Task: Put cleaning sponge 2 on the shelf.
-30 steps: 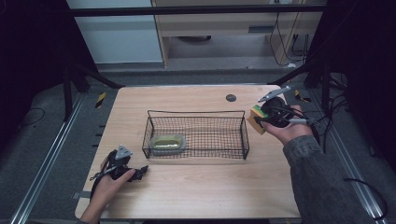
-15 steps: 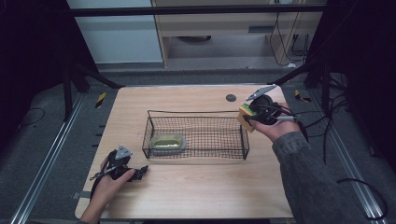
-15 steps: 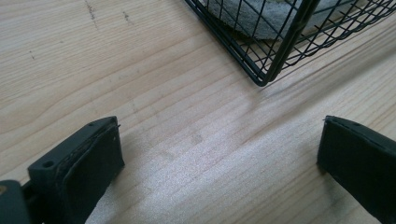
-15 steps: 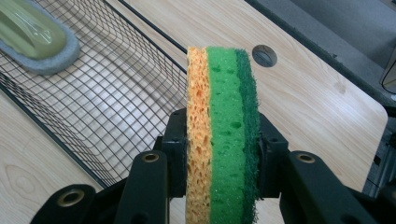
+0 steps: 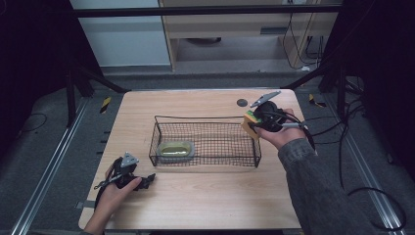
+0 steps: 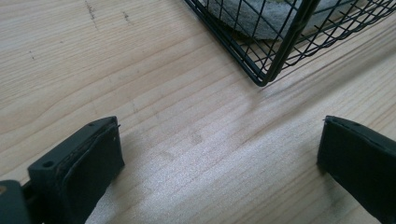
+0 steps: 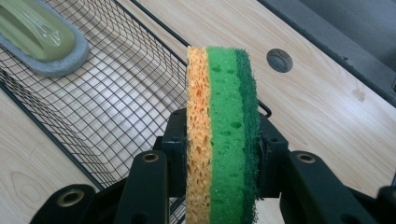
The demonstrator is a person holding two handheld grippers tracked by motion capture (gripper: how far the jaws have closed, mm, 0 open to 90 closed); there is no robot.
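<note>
A layered sponge (image 7: 223, 135), orange, light green and dark green, stands on edge between the jaws of my right gripper (image 7: 219, 154), which is shut on it. In the high view that right gripper (image 5: 255, 123) holds the sponge (image 5: 249, 121) just over the right end of the black wire basket (image 5: 205, 159). A green-handled scrubber with a grey pad (image 5: 177, 149) lies in the basket's left part, also seen as the scrubber (image 7: 44, 35). My left gripper (image 5: 147, 180) rests on the table near the front left, jaws wide open, the basket corner (image 6: 264, 77) ahead of it.
The wooden table (image 5: 205, 205) has a round dark hole (image 5: 242, 103) near its back right. Cables trail off the right edge. Black frame posts and metal rails flank the table, with shelving behind it.
My right gripper has carried the sponge leftward, from beside the basket's right end to over its right rim. The left gripper has stayed where it was.
</note>
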